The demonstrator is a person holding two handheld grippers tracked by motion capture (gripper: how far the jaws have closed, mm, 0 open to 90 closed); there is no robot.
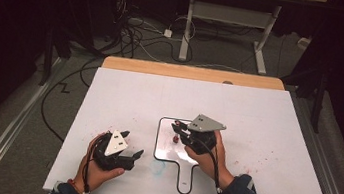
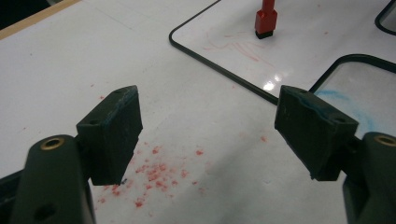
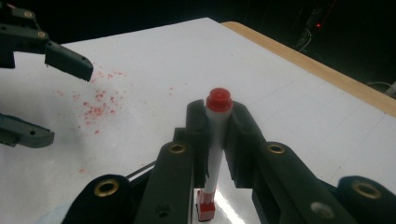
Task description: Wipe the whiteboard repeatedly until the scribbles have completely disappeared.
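A small white board [image 1: 165, 149] with a black rim and a handle lies at the table's middle. My right gripper [image 1: 178, 130] hovers over it, shut on a red marker [image 3: 215, 140] that stands upright between the jaws, red end cap up and tip down on the board. In the left gripper view the marker's lower red part [image 2: 265, 21] touches the board [image 2: 303, 51] beside faint red strokes. My left gripper [image 1: 133, 143] rests left of the board, open with nothing between its fingers, over red specks [image 2: 154, 172]. The left gripper [image 3: 46, 93] also appears at the upper left in the right gripper view.
The white table cover [image 1: 267, 124] carries red specks and a blue smear [image 1: 156, 168] beside the board's handle. A wooden table edge [image 1: 193, 72] runs along the far side. Cables and another desk's legs [image 1: 186, 33] lie on the floor beyond.
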